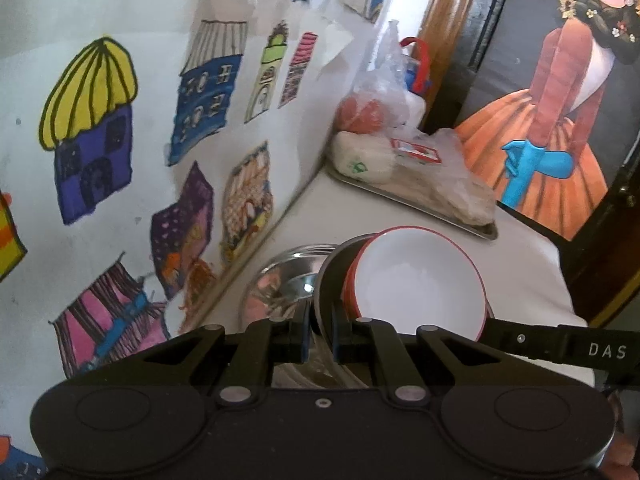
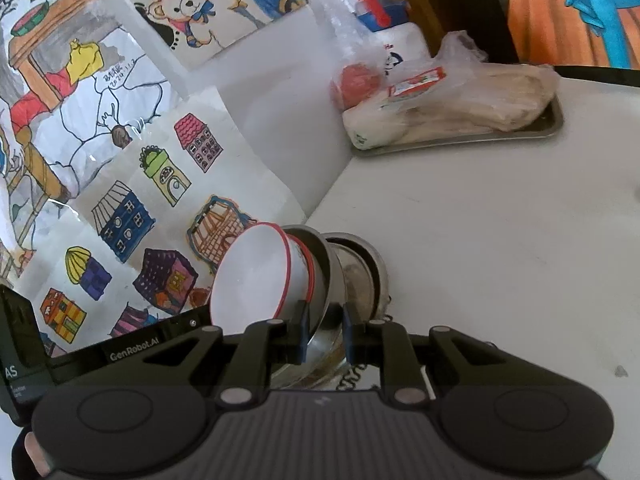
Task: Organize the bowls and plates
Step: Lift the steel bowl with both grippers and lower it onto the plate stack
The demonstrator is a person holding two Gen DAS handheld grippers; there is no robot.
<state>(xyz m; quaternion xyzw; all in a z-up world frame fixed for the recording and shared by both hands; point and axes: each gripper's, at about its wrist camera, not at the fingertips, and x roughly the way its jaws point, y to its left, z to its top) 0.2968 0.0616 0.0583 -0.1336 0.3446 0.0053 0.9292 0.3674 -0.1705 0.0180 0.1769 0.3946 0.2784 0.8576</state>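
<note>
White bench [image 2: 500,232] up against a wall of drawings [image 1: 120,128], a tray [image 2: 554,122] of bagged food at the far corner. Over the bench, a tilted nest of dishes: steel bowls [image 2: 324,268] with a red-rimmed white bowl [image 1: 420,280] inside. Left tool [image 1: 320,336] is pinched nearly closed on a steel rim; right tool [image 2: 326,334] clamps the stack's edge, jaws narrow.
</note>
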